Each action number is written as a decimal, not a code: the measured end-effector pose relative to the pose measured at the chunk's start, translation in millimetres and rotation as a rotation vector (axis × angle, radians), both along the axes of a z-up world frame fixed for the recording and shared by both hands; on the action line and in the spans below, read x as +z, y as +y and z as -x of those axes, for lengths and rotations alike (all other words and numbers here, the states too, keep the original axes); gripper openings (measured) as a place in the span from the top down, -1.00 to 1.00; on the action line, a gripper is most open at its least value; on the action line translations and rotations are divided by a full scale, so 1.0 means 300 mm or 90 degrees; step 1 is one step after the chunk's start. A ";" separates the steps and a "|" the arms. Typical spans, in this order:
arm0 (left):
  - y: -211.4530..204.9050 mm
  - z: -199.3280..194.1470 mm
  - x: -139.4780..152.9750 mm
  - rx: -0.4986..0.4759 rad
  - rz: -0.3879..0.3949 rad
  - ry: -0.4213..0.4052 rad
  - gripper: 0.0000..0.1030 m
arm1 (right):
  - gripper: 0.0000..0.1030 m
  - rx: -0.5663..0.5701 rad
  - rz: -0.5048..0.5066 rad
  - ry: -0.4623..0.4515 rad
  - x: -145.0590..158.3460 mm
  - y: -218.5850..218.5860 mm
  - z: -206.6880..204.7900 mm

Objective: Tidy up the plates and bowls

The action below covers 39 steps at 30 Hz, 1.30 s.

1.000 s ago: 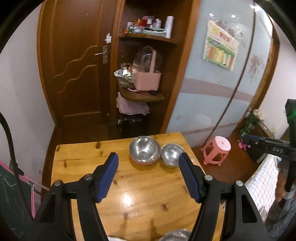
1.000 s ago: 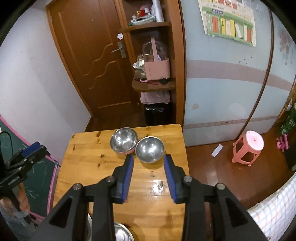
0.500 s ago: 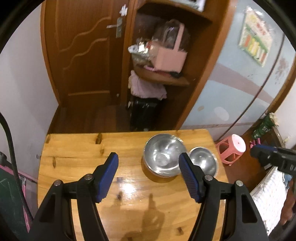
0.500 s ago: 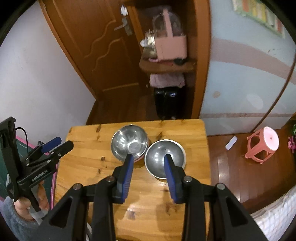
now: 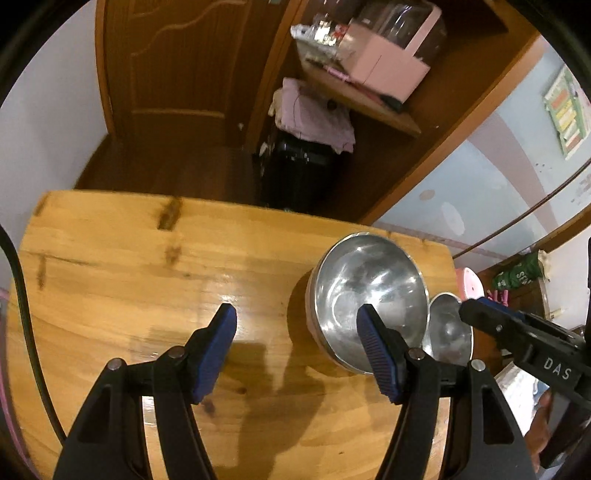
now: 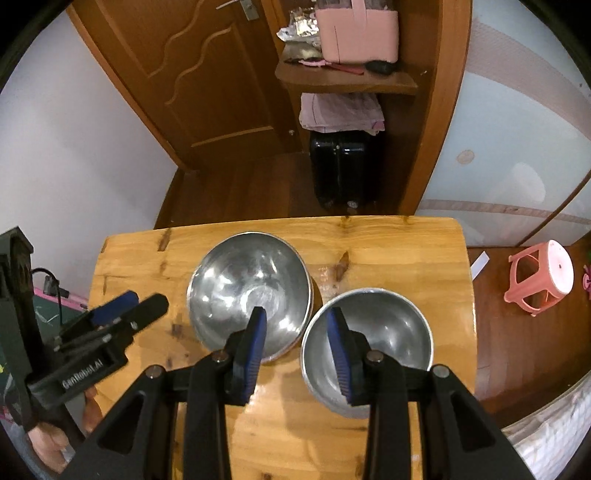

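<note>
Two steel bowls stand side by side at the far end of the wooden table (image 6: 388,251). The larger bowl (image 6: 247,288) sits on a pinkish base; it also shows in the left wrist view (image 5: 369,291). The smaller bowl (image 6: 373,339) is to its right, partly hidden in the left wrist view (image 5: 448,328). My right gripper (image 6: 297,321) is open and empty, its jaws straddling the gap between the bowls, the right jaw over the smaller bowl's left rim. My left gripper (image 5: 297,325) is open and empty over bare table, its right jaw over the larger bowl's near side.
A wooden door (image 6: 207,74), a shelf unit with a pink bag (image 6: 358,29) and a black suitcase (image 6: 343,170) stand behind the table. A pink stool (image 6: 543,277) is on the floor at the right. A white-patterned cloth (image 6: 546,435) lies beside the table's right edge.
Both grippers have moved forward and down toward the bowls, which now look much larger. The right gripper's jaws now reach the smaller bowl's rim. Both stayed open.
</note>
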<state>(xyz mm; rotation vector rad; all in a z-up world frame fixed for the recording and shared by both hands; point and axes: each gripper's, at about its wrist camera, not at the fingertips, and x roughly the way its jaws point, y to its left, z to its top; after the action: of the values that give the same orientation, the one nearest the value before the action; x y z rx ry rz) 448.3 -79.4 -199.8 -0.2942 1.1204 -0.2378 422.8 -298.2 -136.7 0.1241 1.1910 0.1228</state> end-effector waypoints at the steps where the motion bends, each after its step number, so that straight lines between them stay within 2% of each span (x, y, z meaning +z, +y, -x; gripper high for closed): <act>1: -0.002 -0.008 -0.020 0.000 0.011 0.008 -0.24 | 0.34 0.001 0.003 0.002 -0.010 0.003 -0.009; 8: -0.019 -0.037 -0.087 -0.002 0.043 0.029 -0.21 | 0.34 0.007 0.036 0.019 -0.089 0.032 -0.085; 13: -0.040 -0.047 -0.134 -0.011 0.055 0.047 0.02 | 0.36 0.010 0.049 0.035 -0.142 0.043 -0.123; 15: -0.047 -0.053 -0.150 -0.009 0.061 0.053 0.12 | 0.51 0.012 0.049 0.039 -0.157 0.047 -0.132; 18: -0.058 -0.059 -0.162 -0.008 0.074 0.064 0.22 | 0.63 0.015 0.057 0.049 -0.180 0.054 -0.141; 20: -0.068 -0.062 -0.168 -0.014 0.073 0.068 0.38 | 0.70 0.014 0.064 0.056 -0.197 0.057 -0.150; 21: -0.076 -0.063 -0.173 -0.019 0.070 0.069 0.57 | 0.81 0.011 0.064 0.060 -0.206 0.055 -0.152; 22: -0.082 -0.063 -0.178 -0.023 0.064 0.070 0.66 | 0.84 0.008 0.061 0.063 -0.214 0.054 -0.154; 23: -0.082 -0.063 -0.180 -0.023 0.061 0.067 0.67 | 0.88 0.005 0.059 0.066 -0.220 0.052 -0.155; 27: -0.072 -0.047 -0.167 -0.012 0.035 0.064 0.76 | 0.89 0.005 0.032 0.060 -0.215 0.044 -0.143; 31: -0.057 -0.035 -0.127 -0.002 0.031 0.060 0.79 | 0.88 0.020 0.051 0.055 -0.187 0.074 -0.112; 39: -0.032 0.090 0.043 -0.030 0.014 0.048 0.78 | 0.87 0.011 0.010 0.042 -0.049 0.077 0.006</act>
<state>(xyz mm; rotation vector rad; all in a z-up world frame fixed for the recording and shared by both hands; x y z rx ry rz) 421.4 -89.0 -186.8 -0.2982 1.2001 -0.2830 421.0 -275.0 -151.4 0.1044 1.2589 0.1253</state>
